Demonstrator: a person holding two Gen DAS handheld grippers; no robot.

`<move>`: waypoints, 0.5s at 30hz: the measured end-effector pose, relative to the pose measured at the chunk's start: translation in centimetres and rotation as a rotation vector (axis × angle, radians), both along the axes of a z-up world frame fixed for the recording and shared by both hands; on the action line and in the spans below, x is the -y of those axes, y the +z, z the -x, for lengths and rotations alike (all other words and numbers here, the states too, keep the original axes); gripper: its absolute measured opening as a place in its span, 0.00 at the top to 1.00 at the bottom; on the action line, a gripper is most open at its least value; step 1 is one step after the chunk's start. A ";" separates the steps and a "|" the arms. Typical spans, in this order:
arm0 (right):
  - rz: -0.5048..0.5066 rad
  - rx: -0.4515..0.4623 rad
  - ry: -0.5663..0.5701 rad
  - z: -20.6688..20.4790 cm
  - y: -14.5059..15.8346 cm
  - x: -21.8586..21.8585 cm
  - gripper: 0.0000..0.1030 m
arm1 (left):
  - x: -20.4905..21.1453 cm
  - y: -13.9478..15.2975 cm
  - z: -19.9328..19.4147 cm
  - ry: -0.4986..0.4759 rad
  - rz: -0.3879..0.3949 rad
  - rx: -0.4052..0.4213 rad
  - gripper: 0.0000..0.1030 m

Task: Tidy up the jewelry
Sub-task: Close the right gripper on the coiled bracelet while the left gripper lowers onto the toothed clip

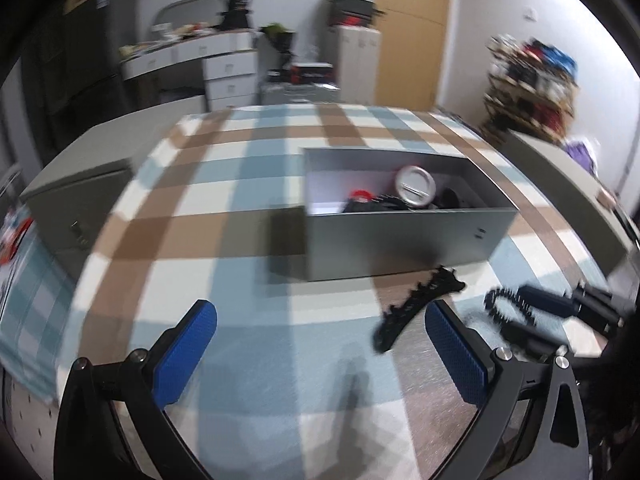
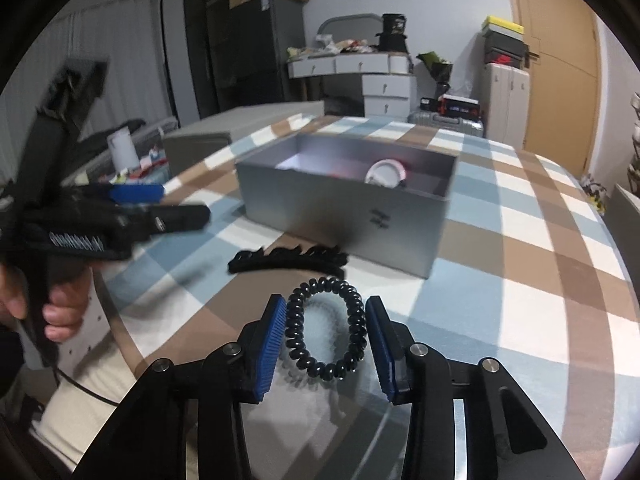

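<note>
Coil bracelet (image 2: 294,336): glossy black, wound like a telephone cord into a closed loop, squeezed to an upright oval, each turn catching a small highlight. Caught between the blue ribbed pads (image 2: 272,344) of the right gripper (image 2: 326,320), one pad pressed on each flank of the loop, so clenched on it. Near end of the loop low between the fingers, far end poking out past the fingertips. Soft shadow on the checked tablecloth (image 2: 520,240) under and inside the ring. Seen from the left wrist view too, small and blurred at the right edge (image 1: 494,312), in the same grasp (image 1: 532,312).

Just beyond the bracelet, apart from it: a black toothed hair clip (image 2: 286,260), long, lying flat on the cloth, close to the near wall of a grey box (image 2: 340,216). Box open-topped, with a round pale disc (image 2: 386,174) and some dark and red bits inside, too blurred to name.

Left gripper (image 1: 320,320) released, blue pads spread wide, nothing between them, only cloth below; clip (image 1: 416,308) just beside its right-hand finger. Blurred at the left of the right wrist view (image 2: 180,204), handle wrapped by a person's hand (image 2: 60,312).
</note>
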State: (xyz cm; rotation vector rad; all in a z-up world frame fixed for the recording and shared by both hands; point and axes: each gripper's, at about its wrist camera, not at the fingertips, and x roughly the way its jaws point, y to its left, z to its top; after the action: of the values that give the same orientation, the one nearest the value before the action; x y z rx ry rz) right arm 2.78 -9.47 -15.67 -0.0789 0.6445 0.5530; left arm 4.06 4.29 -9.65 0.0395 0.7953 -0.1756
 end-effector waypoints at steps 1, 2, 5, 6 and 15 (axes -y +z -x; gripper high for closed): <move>-0.014 0.000 -0.008 -0.1 0.2 0.5 0.62 | 0.5 -0.3 -0.5 -0.017 -0.017 -0.019 0.01; -0.023 0.000 -0.015 -0.1 0.3 0.8 0.62 | 0.9 -0.5 -0.9 -0.036 -0.024 -0.036 0.01; -0.051 0.003 -0.039 -0.2 0.7 2.2 0.61 | 2.3 -1.1 -1.7 -0.126 -0.020 -0.068 0.01; -0.060 0.005 -0.045 -0.2 0.8 2.7 0.61 | 2.8 -1.2 -1.9 -0.149 -0.027 -0.075 0.01; -0.098 0.014 -0.085 0.2 1.2 5.2 0.61 | 5.5 -1.8 -2.8 -0.263 -0.117 -0.106 0.11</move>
State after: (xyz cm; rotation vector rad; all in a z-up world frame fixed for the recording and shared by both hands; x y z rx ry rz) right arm 2.59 -14.71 -14.51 0.0364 0.6039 0.5005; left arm 6.83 -1.26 -11.41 0.2482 0.9045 -0.3827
